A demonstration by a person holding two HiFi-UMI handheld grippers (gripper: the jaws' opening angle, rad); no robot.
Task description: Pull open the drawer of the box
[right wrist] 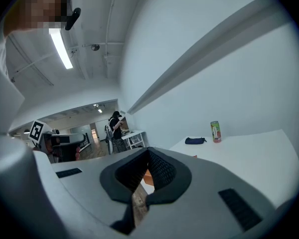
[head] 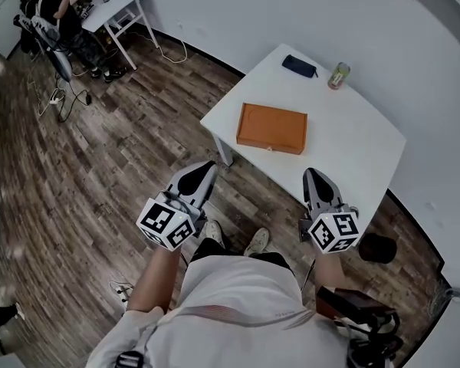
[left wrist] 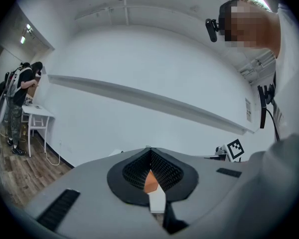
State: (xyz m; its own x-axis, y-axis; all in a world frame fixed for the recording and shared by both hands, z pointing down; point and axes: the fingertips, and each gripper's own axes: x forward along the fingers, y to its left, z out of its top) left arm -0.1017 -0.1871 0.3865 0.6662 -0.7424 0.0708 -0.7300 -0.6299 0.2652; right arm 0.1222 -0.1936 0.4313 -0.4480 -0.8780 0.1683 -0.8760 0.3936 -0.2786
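A flat orange box [head: 272, 127] lies on the white table [head: 353, 148], its long front side toward me. Both grippers hang over the wooden floor, short of the table's near edge and apart from the box. My left gripper [head: 208, 168] points at the table's near-left corner with its jaws shut and nothing in them. My right gripper [head: 311, 175] is shut and empty too, aimed at the table edge right of the box. In the left gripper view a sliver of the orange box [left wrist: 149, 181] shows through the slit behind the closed tips [left wrist: 149, 152]. The right gripper view shows the same box [right wrist: 148, 175] past its gripper [right wrist: 148, 152].
A dark pouch [head: 299, 66] and a drink can [head: 338, 75] sit at the table's far edge by the wall. A second white table [head: 119, 6] with a person [head: 57, 6] stands far left, cables on the floor nearby. A black round object [head: 378, 248] sits at my right.
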